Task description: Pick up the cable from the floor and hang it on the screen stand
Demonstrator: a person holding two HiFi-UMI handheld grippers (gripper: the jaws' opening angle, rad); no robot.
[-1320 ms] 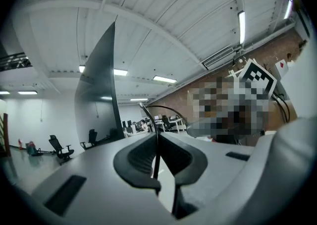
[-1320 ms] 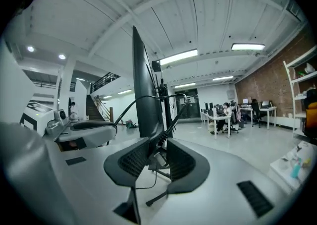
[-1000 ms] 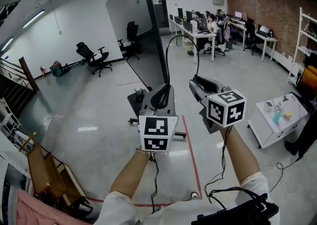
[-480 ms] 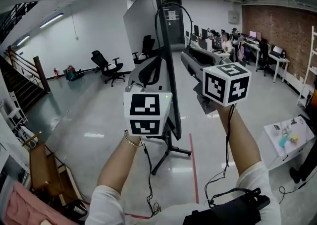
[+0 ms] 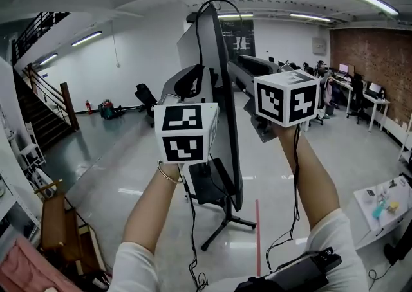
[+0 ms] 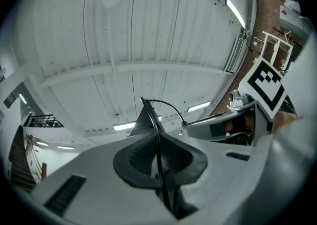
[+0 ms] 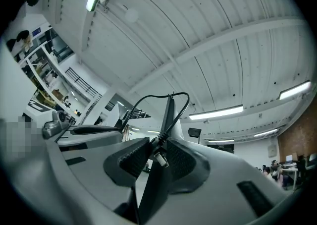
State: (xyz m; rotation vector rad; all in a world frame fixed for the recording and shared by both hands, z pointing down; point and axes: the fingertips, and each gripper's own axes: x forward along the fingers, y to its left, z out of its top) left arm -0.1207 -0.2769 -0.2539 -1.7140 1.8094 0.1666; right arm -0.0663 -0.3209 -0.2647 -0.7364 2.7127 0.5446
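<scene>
Black cable [image 5: 222,0], pinched in left claw [image 6: 159,143] and right claw [image 7: 158,155], rises from mid-height to arch over the screen [image 5: 222,91] top, ready for draping.

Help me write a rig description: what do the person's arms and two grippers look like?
Both the left gripper and right gripper are grey moulded shells with dark ribbed pads. Each carries a white cube printed with black square markers, and a thin black lead hangs from it. Short white sleeves; a thin bracelet on the left wrist.
</scene>
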